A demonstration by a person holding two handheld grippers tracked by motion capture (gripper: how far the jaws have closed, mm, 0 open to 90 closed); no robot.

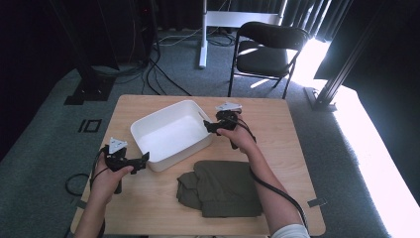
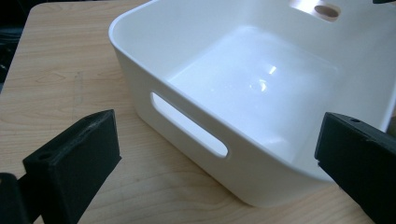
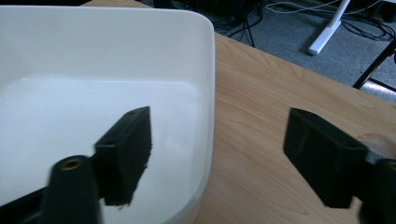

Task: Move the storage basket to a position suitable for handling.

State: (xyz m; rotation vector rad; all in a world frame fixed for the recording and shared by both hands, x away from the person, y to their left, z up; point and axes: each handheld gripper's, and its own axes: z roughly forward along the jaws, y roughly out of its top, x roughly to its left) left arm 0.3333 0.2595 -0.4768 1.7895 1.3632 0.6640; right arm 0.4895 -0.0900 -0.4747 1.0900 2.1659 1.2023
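Straddling the bin [image 1: 171, 135] rim with my right gripper [image 3: 219, 154]: one of its fingers [image 3: 126, 154] hangs inside the bin, the other outside over the desk [image 3: 261, 140], the near wall between them, pads not yet pressing. So right is parted, nothing gripped. Left gripper [image 2: 215, 158] faces the bin's opposite wall, fingers [image 2: 74, 163] wide apart with the handle slot [image 2: 187, 123] between and just ahead of them, not touching. The bin sits empty on the desk between both grippers. Folded green cloth [image 1: 223, 188] lies on the desk, behind the right fingers and nearer me. I judge this as the step of taking hold of the bin, two-handed. Next: close right on the rim wall; ease left forward onto its wall, then pinch.
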